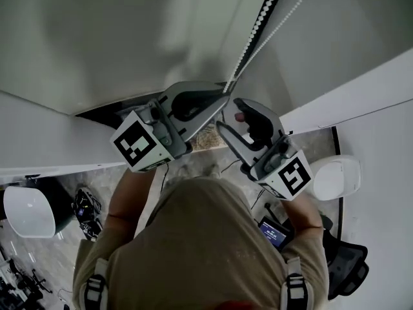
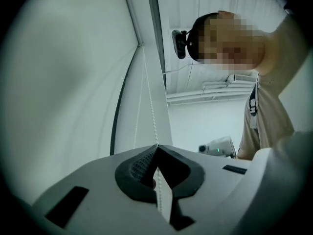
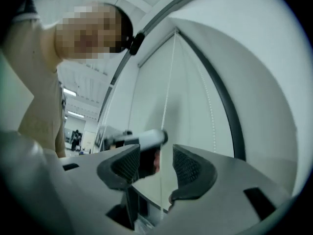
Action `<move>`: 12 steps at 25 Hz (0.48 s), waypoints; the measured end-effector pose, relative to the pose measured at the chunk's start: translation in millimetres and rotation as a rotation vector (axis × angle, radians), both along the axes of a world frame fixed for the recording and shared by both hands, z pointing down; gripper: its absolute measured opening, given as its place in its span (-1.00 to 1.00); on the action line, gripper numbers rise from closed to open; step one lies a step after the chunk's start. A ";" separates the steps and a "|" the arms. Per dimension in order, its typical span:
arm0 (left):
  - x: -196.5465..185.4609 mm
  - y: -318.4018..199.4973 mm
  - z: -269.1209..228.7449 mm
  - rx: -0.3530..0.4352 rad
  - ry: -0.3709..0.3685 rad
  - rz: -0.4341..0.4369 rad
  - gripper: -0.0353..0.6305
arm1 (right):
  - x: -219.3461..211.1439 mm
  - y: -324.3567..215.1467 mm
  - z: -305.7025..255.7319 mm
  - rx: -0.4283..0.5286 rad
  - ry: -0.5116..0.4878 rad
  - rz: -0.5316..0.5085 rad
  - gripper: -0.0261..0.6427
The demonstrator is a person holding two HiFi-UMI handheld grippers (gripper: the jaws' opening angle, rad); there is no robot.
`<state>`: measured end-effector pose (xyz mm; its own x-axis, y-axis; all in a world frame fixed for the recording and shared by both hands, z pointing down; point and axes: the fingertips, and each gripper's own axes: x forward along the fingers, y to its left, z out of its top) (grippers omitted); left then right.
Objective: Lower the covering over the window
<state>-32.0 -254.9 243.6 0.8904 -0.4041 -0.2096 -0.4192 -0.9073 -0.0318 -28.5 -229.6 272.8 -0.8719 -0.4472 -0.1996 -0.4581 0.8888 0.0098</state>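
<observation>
The white roller blind point(image 1: 122, 37) hangs in front of me, and its bead chain point(image 1: 259, 26) runs down in two strands to my grippers. My left gripper point(image 1: 222, 97) is shut on one strand. In the left gripper view that chain point(image 2: 149, 106) comes down along the white frame and is pinched at the tips of the left gripper point(image 2: 156, 147). My right gripper point(image 1: 227, 113) sits just beside it and stands open. In the right gripper view a strand point(image 3: 169, 77) passes through the gap of the right gripper point(image 3: 156, 152), and the pads do not touch it. The second strand point(image 3: 212, 106) hangs further right.
A white sill point(image 1: 352, 95) juts out on the right and a white ledge point(image 1: 45, 137) on the left. Far below stand a white stool point(image 1: 26, 210), a white seat point(image 1: 339, 176) and a black office chair point(image 1: 348, 263). The person's torso fills the lower middle.
</observation>
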 end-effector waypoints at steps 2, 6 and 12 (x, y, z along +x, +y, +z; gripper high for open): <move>2.2 6.8 17.2 -0.025 -0.023 0.008 -0.84 | 10.3 1.3 -23.9 0.006 -0.063 0.003 -0.35; 10.9 28.4 34.1 -0.061 -0.038 0.055 -0.84 | -7.9 -7.6 -44.9 0.060 -0.021 0.020 -0.61; -33.1 21.5 13.1 -0.080 0.167 0.150 -0.29 | -12.5 -15.6 -15.1 -0.048 0.007 0.009 -0.87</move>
<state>-65.1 -233.3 256.8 0.8972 -0.2915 -0.3317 -0.2732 -0.9566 0.1016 -41.0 -245.2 257.8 -0.8692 -0.4637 -0.1718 -0.4659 0.8843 -0.0300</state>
